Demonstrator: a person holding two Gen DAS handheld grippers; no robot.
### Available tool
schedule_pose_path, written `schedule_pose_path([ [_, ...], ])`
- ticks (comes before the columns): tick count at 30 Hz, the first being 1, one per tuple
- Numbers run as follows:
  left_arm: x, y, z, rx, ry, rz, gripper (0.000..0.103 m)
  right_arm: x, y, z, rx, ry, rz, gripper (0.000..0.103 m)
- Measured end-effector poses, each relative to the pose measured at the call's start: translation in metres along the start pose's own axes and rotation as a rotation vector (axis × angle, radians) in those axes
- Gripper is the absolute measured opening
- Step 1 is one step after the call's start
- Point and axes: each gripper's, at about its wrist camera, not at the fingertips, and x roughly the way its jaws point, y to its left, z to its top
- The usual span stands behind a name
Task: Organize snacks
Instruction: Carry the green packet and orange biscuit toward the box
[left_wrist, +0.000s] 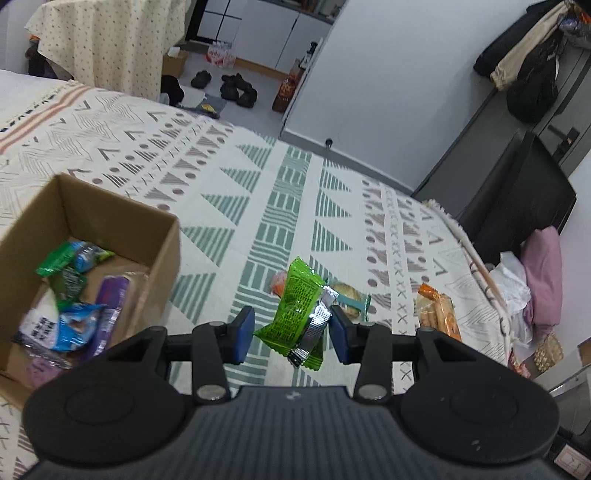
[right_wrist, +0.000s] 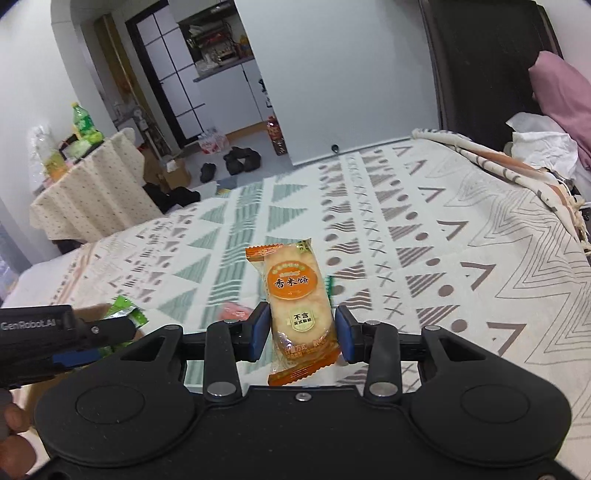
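In the left wrist view my left gripper (left_wrist: 291, 330) has its jaws set wide around a green snack packet (left_wrist: 297, 314) that seems lifted off the bedspread; whether the pads press it is unclear. A cardboard box (left_wrist: 162, 254) with several packets inside stands at the left. An orange rice-cracker packet (left_wrist: 439, 310) and two more snacks (left_wrist: 349, 293) lie beyond. In the right wrist view my right gripper (right_wrist: 301, 330) brackets the orange rice-cracker packet (right_wrist: 297, 306), pads at its sides. The left gripper (right_wrist: 92, 332) and the green packet (right_wrist: 123, 312) show at the left.
A patterned bedspread (left_wrist: 295, 206) covers the bed. A dark headboard (left_wrist: 517, 206) and a pink pillow (left_wrist: 543, 273) are at the right. A draped table (right_wrist: 92, 192) with bottles, shoes (right_wrist: 240, 160) and the floor lie beyond the bed's far edge.
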Motion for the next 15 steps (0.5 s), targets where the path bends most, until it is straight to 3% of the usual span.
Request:
schedule_pose_path([
  [15,-0.059,0.049,0.024,-0.085,-0.067,-0.073,0.043,-0.037,0.064,0.004,0.006,-0.053,0.075,0.038],
])
